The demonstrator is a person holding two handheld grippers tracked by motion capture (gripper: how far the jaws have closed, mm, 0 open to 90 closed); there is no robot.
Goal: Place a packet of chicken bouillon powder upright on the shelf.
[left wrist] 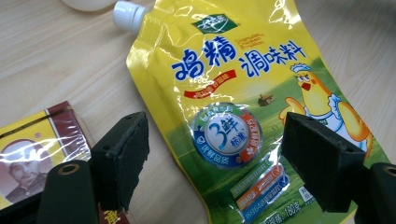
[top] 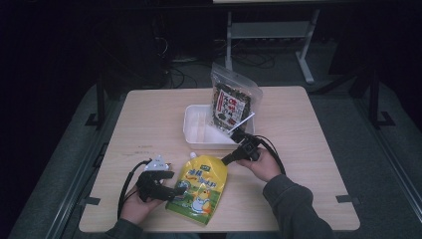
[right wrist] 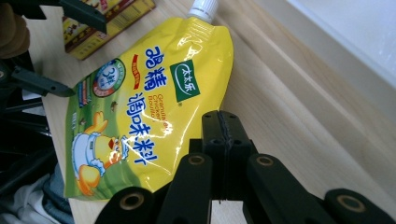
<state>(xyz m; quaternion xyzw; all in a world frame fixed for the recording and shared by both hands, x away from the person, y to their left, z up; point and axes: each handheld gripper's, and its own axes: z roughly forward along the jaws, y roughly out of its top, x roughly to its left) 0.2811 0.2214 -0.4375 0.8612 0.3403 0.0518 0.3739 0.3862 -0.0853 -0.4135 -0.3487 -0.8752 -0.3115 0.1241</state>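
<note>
The flat yellow plastic spout pouch with a cartoon chicken (top: 200,186) lies on the light wooden table (top: 144,124), between the 2 hands. Its long axis runs from the white screw cap (top: 192,155), on the far side, towards the person. The left gripper (top: 171,190) has its jaws apart and stands at the pouch's left edge, so this hand is clearly the nearer one. The right gripper (right wrist: 219,154) has its jaws pressed together on nothing, and it sits beyond the pouch's upper right corner, near the white plastic tray (top: 195,130).
</note>
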